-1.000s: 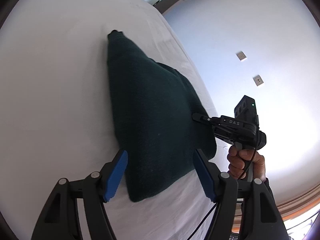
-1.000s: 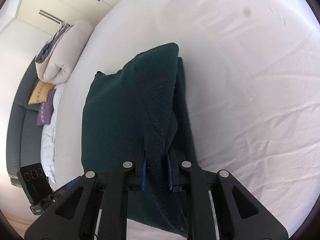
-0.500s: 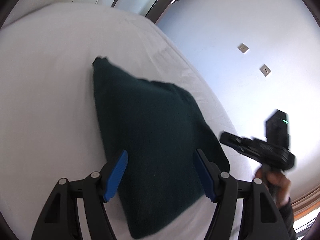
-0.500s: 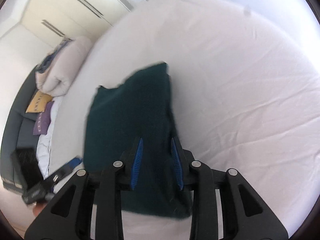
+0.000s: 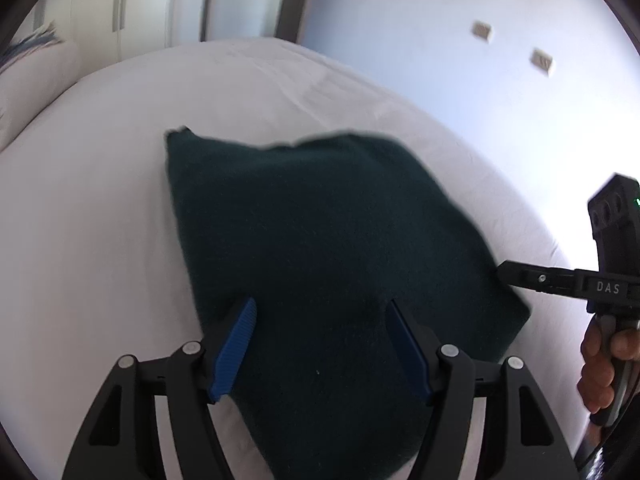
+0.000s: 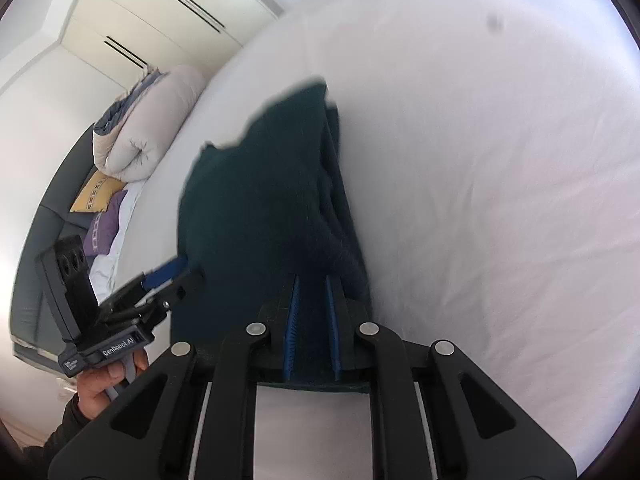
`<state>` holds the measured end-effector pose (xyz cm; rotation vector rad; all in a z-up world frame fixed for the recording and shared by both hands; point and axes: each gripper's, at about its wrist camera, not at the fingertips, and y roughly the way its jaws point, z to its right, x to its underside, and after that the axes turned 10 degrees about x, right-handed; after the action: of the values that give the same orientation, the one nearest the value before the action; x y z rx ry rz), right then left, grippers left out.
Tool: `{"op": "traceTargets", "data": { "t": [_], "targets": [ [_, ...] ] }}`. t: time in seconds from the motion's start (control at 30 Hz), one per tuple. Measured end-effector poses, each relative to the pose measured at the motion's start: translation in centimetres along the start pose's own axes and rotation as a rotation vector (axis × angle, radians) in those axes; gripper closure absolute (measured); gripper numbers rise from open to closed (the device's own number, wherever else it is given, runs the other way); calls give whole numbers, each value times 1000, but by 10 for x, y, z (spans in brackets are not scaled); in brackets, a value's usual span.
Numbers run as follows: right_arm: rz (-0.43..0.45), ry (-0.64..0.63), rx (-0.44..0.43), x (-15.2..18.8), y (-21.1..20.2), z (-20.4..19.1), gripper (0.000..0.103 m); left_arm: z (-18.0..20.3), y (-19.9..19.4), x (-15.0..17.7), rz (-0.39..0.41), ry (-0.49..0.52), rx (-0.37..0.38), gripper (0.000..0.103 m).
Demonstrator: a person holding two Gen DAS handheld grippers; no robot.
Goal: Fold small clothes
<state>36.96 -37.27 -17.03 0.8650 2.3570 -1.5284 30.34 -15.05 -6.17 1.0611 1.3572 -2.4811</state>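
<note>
Left wrist view: a dark green knitted garment (image 5: 328,248), folded into a rough rectangle, lies at frame centre on a white sheeted bed (image 5: 100,208). The left gripper (image 5: 322,344), with blue ribbed pads, stands wide open above the garment's near part, one finger over each side, holding nothing. The garment's left edge runs straight from its far corner toward the lower frame. Bare sheet extends broadly to the left and beyond the far edge; the bed's own edge curves close along the right, under a pale blue wall (image 5: 460,80).

Right wrist view: the right gripper (image 6: 311,320) is narrowed, its pads close together around a raised fold at the garment's near right edge; whether they actually pinch the cloth cannot be told. Stacked layers show along the garment's right edge. Open white sheet fills the right half of the frame. At upper left lie a rolled beige duvet (image 6: 148,128) and yellow and purple cushions (image 6: 100,208).
</note>
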Motion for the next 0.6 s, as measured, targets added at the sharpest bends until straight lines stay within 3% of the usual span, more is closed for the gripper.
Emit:
{"op": "traceTargets", "data": {
  "t": [0.13,0.27,0.33,0.4,0.43,0.53,0.6],
  "targets": [
    [70,-36,-51,-32,-21,-20,88,-7,-13,-31,110,-39,-6,34],
    [45,-66,-84,-65,6,-44,88,-13,21,-62,48,1,-96,33],
    [9,-82,-9,-73,28,-45,88,-32,52,-60,-33,-60,-83,33],
    [-67,-76,33,-70,64,-37,88,-35,61,-54,-8,-44,-83,31],
    [-35,-79,10,-66,66,-32,88,-33,62,-53,-1,-26,-94,31],
    [-21,-61,-13,-63,43,-26,88,-25,57,-54,8,-4,-115,31],
    [-13,-45,-2,-64,22,-22,83,-28,37,-55,65,-39,-87,31]
  ]
}}
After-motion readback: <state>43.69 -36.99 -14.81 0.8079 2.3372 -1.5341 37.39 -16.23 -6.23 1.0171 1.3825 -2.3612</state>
